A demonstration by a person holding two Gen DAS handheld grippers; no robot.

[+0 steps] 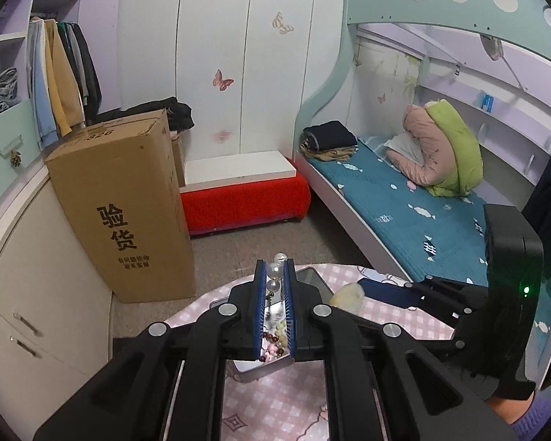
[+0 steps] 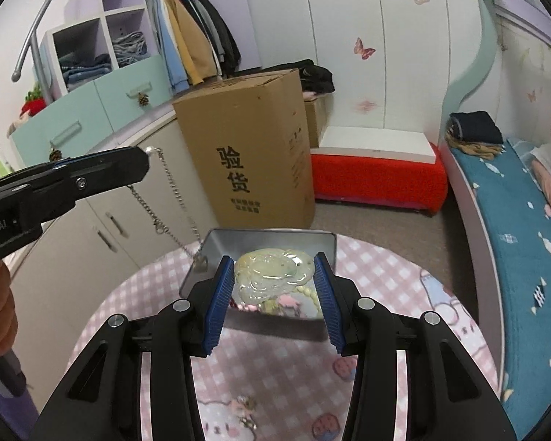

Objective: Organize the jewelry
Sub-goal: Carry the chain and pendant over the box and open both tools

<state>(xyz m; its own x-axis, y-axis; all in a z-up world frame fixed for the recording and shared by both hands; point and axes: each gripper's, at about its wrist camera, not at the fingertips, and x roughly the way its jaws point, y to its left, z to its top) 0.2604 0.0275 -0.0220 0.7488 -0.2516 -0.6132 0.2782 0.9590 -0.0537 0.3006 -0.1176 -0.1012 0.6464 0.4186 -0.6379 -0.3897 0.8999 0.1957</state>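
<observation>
Round counter (image 2: 283,375) covered with pink-and-white checked cloth printed with cartoon cats and strawberries. Rectangular silver metal tray (image 2: 275,239) sits on far part of cloth; pale bead strands (image 2: 312,299) and dark red beads (image 1: 272,339) lie inside. Small metallic trinket (image 2: 247,409) lies on cloth near front edge. Dark blue flat item (image 1: 384,288) rests on cloth right of tray; kind unclear. Counter stands on grey-brown floor (image 1: 275,235).
</observation>
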